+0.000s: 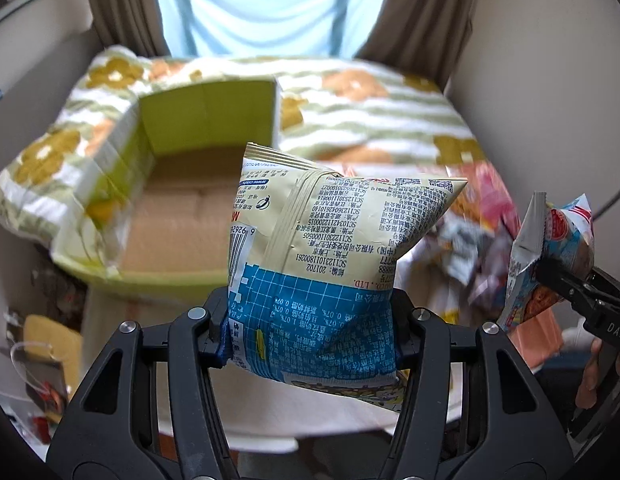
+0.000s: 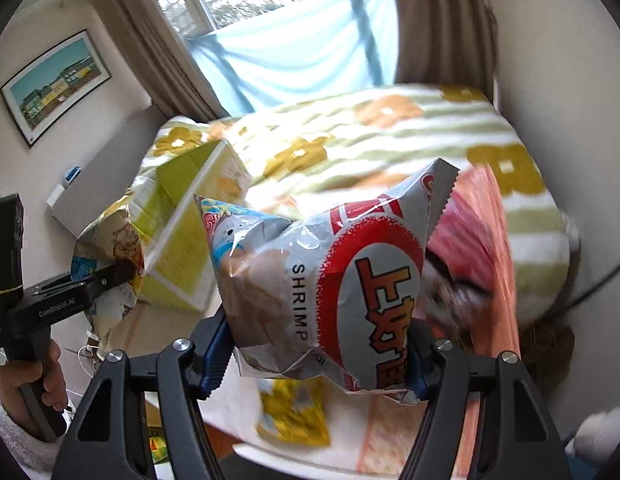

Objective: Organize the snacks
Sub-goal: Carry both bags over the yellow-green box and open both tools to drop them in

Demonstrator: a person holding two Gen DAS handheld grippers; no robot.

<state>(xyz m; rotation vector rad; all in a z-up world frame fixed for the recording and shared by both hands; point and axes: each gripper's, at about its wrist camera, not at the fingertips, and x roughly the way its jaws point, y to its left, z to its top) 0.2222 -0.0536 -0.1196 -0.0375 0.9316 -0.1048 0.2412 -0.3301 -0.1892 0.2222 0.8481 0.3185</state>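
Note:
My left gripper (image 1: 310, 330) is shut on a cream and blue snack bag (image 1: 321, 256), held in the air just right of an open green cardboard box (image 1: 206, 120) whose brown floor is bare. My right gripper (image 2: 317, 360) is shut on a silver and red shrimp chip bag (image 2: 341, 276), also held up. That bag and gripper show at the right edge of the left wrist view (image 1: 549, 256). The left gripper with its bag shows at the left of the right wrist view (image 2: 110, 264), beside the green box (image 2: 186, 232).
A pile of loose snack packets (image 1: 481, 220) lies right of the box on a flowered blanket (image 1: 373, 100). A yellow packet (image 2: 294, 416) and a pink packet (image 2: 469, 248) lie below my right gripper. Curtains and a window stand behind; walls close in on both sides.

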